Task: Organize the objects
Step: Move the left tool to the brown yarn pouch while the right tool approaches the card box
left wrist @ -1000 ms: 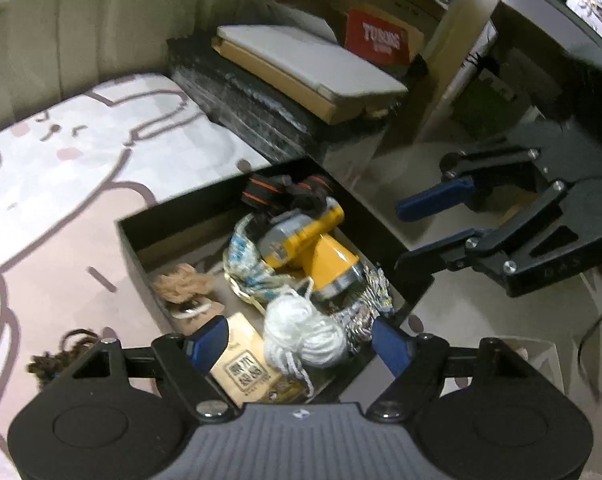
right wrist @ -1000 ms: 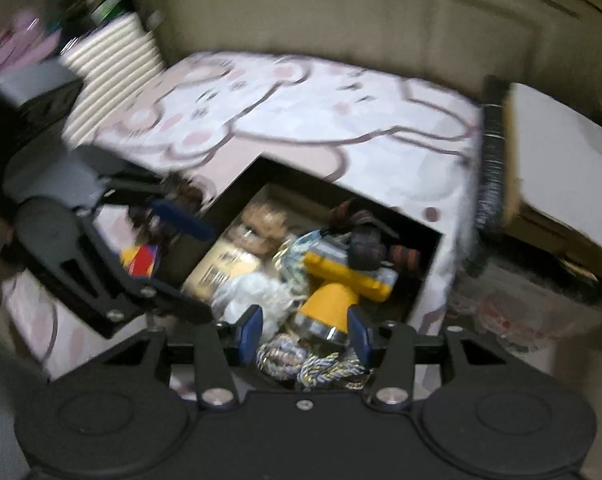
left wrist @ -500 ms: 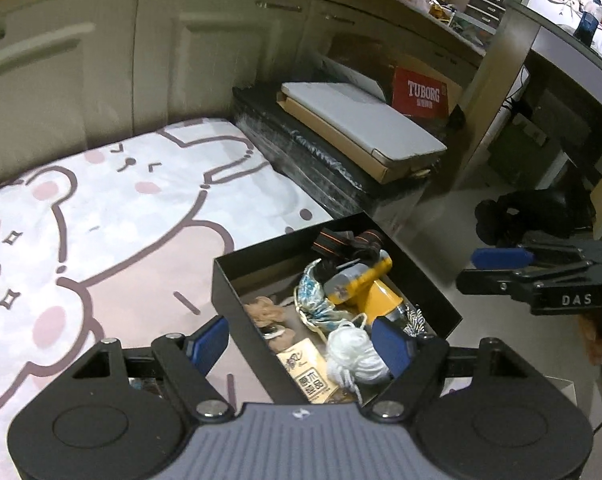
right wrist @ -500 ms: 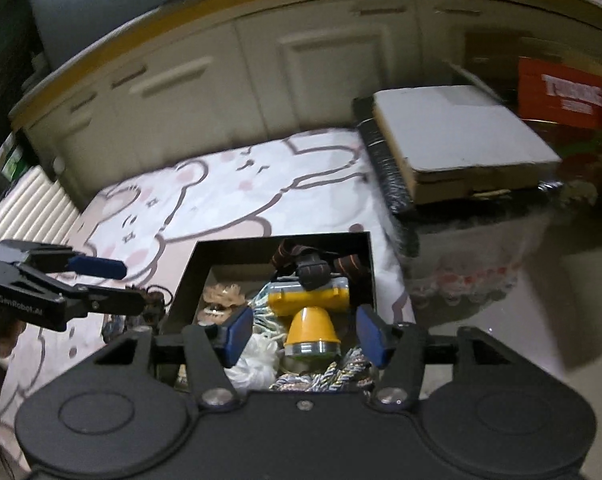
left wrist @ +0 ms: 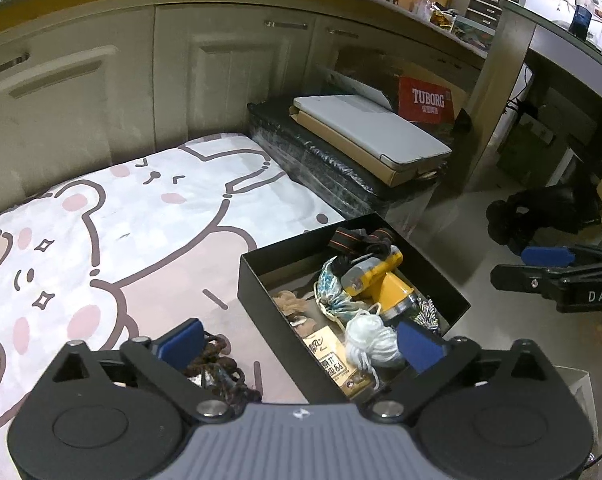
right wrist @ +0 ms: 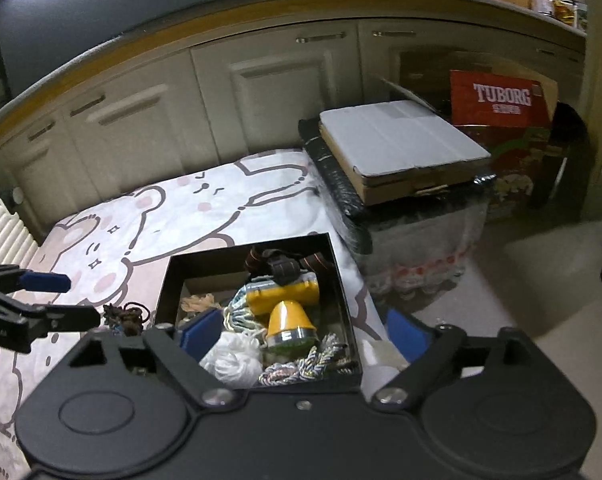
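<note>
Left wrist view: box (left wrist: 257, 280) sits on the blanket's (left wrist: 101, 220) edge, a dark cord bundle (left wrist: 221, 368) beside it. Both hand-held grippers, left (left wrist: 297, 346) and right (right wrist: 303, 330), are opening, empty. Approach the bundle low, jaws straddling it.

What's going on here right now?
A person holds two grippers above a black box on a bear-print mat. The box holds a yellow headlamp, white yarn and cords. Both the left gripper and right gripper are opening, with nothing held. A dark cord bundle lies outside the box.
</note>
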The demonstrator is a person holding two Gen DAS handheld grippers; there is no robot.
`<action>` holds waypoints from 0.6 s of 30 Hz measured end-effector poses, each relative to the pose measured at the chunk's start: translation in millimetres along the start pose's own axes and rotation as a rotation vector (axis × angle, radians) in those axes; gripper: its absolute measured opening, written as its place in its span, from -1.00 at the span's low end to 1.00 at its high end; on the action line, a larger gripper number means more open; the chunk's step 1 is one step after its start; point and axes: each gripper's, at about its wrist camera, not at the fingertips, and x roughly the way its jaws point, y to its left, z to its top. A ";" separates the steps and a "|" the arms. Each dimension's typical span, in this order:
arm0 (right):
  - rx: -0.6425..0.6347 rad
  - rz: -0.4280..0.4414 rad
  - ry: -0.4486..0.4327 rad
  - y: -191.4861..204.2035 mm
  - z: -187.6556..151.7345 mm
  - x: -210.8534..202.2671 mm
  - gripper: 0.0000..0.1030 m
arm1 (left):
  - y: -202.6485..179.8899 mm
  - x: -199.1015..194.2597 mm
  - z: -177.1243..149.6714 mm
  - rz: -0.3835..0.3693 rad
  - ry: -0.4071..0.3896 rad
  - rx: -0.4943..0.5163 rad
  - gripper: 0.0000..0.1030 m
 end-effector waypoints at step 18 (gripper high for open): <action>-0.042 -0.041 -0.003 19.7 -4.8 6.7 1.00 | 22.4 -5.8 -5.2 -0.009 -0.022 -0.065 1.00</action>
